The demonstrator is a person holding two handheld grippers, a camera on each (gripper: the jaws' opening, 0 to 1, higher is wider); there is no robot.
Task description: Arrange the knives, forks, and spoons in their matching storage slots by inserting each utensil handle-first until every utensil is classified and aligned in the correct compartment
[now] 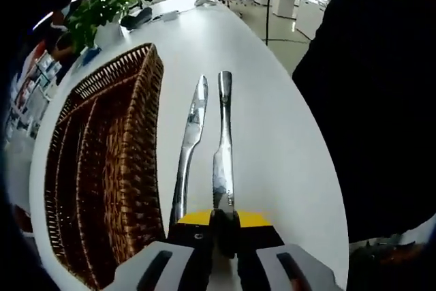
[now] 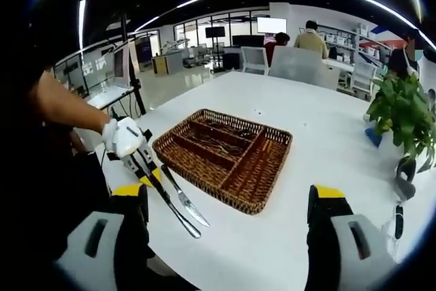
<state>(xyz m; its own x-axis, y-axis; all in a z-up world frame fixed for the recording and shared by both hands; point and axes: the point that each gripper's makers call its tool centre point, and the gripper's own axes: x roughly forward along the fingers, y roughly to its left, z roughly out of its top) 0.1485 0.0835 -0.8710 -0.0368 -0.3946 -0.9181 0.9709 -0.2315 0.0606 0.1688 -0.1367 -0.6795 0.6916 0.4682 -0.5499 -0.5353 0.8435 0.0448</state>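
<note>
So the sorting is barely begun, as far as I can judge from where things lie. The left gripper [image 1: 223, 226] has its jaws closed on 2 knives [image 1: 223, 161] at once, gripped near the blade ends, so their handles point forward and away from the hand; in the right gripper view the same left gripper [image 2: 139, 161] shows at the left, held by a gloved hand [image 2: 122, 138], with the pair slanting down toward the white table [image 2: 320, 134] and the tips hovering just above it or grazing it; I cannot tell which. The wicker tray [image 1: 102, 168] sits just beside the knives in the left gripper view, with its long compartments running alongside them. From the right gripper view the tray [image 2: 269, 168] shows a few long slots and a shorter section; some thin metal pieces seem to lie in the far slots, though they are too small and dim to name, and the nearest section looks bare. The right gripper [image 2: 228, 223] hangs back over the table edge with its jaws wide apart and nothing between them. A potted plant [image 2: 402, 114] stands well apart on the right. These 2 knives are not yet in any slot, so what is left is at least to slide them in handle-first, and I see no forks or spoons lying loose on the table.
</note>
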